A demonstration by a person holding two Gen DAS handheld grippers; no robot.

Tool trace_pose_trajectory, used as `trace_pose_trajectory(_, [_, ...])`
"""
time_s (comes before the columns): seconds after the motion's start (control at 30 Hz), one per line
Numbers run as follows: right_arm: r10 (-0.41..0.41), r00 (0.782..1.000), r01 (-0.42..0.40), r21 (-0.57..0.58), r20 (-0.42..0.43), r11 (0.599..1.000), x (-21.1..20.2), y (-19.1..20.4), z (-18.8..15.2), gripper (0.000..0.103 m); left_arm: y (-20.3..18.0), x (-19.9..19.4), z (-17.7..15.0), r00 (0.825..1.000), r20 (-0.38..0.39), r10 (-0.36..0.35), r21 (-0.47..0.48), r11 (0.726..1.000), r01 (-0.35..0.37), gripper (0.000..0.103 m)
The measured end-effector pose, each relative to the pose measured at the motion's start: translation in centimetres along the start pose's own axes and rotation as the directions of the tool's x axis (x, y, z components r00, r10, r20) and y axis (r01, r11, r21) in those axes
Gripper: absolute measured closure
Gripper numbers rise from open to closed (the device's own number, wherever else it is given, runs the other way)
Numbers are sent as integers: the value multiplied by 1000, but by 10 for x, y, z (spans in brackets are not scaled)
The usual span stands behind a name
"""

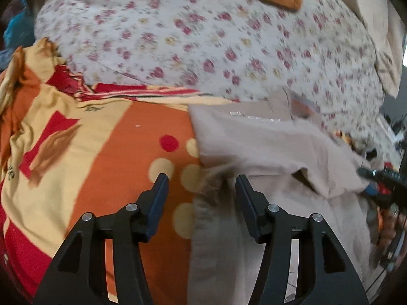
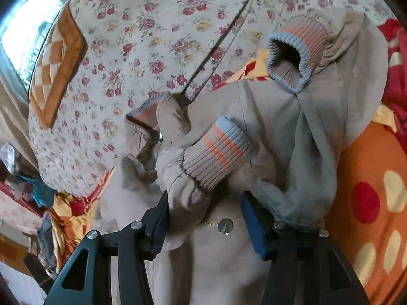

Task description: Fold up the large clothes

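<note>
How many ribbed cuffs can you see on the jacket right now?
2. One cuff stands open, upper right; the other cuff lies across the jacket at centre. No more visible; folds may hide others.

Both wrist views angled down, close, sharing beige jacket (image 1: 267, 147) (image 2: 292, 117)

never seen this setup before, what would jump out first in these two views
The beige jacket fills the middle of the right wrist view, its striped ribbed cuffs lying folded over the body. Beneath it spreads a loud orange blanket with red and cream dots, and behind that a floral quilt. Both grippers hover open.
</note>
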State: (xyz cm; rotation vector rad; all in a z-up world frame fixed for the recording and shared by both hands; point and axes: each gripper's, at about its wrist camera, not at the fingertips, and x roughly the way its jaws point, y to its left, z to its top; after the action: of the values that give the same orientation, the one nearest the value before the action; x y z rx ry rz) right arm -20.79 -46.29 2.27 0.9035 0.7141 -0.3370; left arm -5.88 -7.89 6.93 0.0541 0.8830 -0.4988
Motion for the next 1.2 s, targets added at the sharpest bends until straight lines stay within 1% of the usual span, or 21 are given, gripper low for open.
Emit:
trace_pose_trajectory(0.07, [9, 1000, -9, 27, 11, 1000, 4, -4, 6, 51, -5, 11, -1, 1000, -25, 19, 22, 1000, -18, 49])
trace_pose_trajectory(0.13, [11, 1000, -11, 19, 12, 1000, 10, 0, 12, 53, -9, 26, -1, 996, -55, 74, 47, 996, -72, 49])
trace_pose_trajectory(0.2, [7, 1000, -5, -62, 30, 998, 9, 17, 20, 73, -6, 37, -3, 987, -79, 137, 51, 990, -133, 48])
trace_pose_trajectory(0.23, [-1, 997, 10, -129, 74, 992, 1, 30, 23, 74, -1, 44, -3, 981, -98, 169, 36, 985, -166, 48])
trace_pose_trajectory(0.27, [-12, 992, 32, -170, 122, 985, -7, 39, 24, 75, 3, 47, -4, 979, -108, 172, 16, 985, -171, 48])
trace_pose_trajectory(0.33, [-57, 967, 115, -225, 247, 968, -30, 52, 26, 75, 14, 47, -3, 983, -112, 145, -42, 988, -150, 47])
trace_pose_trajectory(0.37, [-91, 945, 173, -246, 313, 954, -41, 55, 27, 75, 16, 46, -3, 984, -115, 135, -48, 989, -142, 47])
trace_pose_trajectory(0.4, [-131, 929, 226, -250, 347, 942, -45, 54, 28, 66, 15, 46, -3, 984, -116, 133, -41, 989, -139, 46])
trace_pose_trajectory(0.43, [-226, 910, 321, -245, 347, 915, -41, 48, 33, 54, 12, 45, -4, 982, -113, 152, -28, 987, -156, 46])
trace_pose_trajectory(0.47, [-298, 906, 374, -239, 302, 896, -33, 41, 36, 36, 11, 45, -5, 980, -111, 167, -18, 985, -170, 46])
trace_pose_trajectory(0.5, [-366, 905, 412, -228, 219, 882, -23, 30, 40, 37, 10, 44, -7, 978, -110, 175, -9, 984, -177, 46])
trace_pose_trajectory(0.53, [-371, 917, 394, -192, 144, 899, -20, 14, 41, 37, 9, 44, -7, 978, -111, 177, -9, 984, -179, 46])
trace_pose_trajectory(0.6, [-310, 939, 329, -124, 147, 936, -32, -1, 37, 37, 10, 41, -6, 978, -111, 177, -25, 983, -181, 46])
trace_pose_trajectory(0.63, [-300, 939, 319, -97, 170, 943, -41, -4, 34, 37, 13, 39, -6, 980, -110, 167, -46, 984, -173, 46])
trace_pose_trajectory(0.7, [-311, 929, 334, -91, 201, 938, -51, 0, 32, 37, 18, 38, -6, 982, -113, 154, -77, 984, -163, 46])
trace_pose_trajectory(0.77, [-292, 928, 327, -127, 232, 937, -57, 16, 31, 37, 25, 39, -5, 983, -112, 143, -121, 980, -156, 46])
trace_pose_trajectory(0.83, [-254, 939, 299, -185, 231, 936, -55, 36, 28, 36, 36, 35, -4, 986, -90, 138, -192, 970, -153, 45])
trace_pose_trajectory(0.93, [-168, 974, 205, -282, 149, 937, -36, 69, 15, 36, 58, 30, -3, 993, -85, 81, -329, 939, -105, 45])
trace_pose_trajectory(1.0, [-120, 988, 144, -332, 92, 932, -22, 85, 5, 36, 69, 32, -5, 994, -103, 40, -383, 921, -77, 46])
trace_pose_trajectory(1.1, [-126, 989, 146, -370, 79, 917, -8, 94, -4, 36, 56, 27, -3, 990, -106, 90, -307, 944, -119, 45])
trace_pose_trajectory(1.2, [-159, 982, 186, -347, 105, 919, -8, 85, 4, 36, 41, 10, 2, 988, -72, 135, -211, 966, -148, 45])
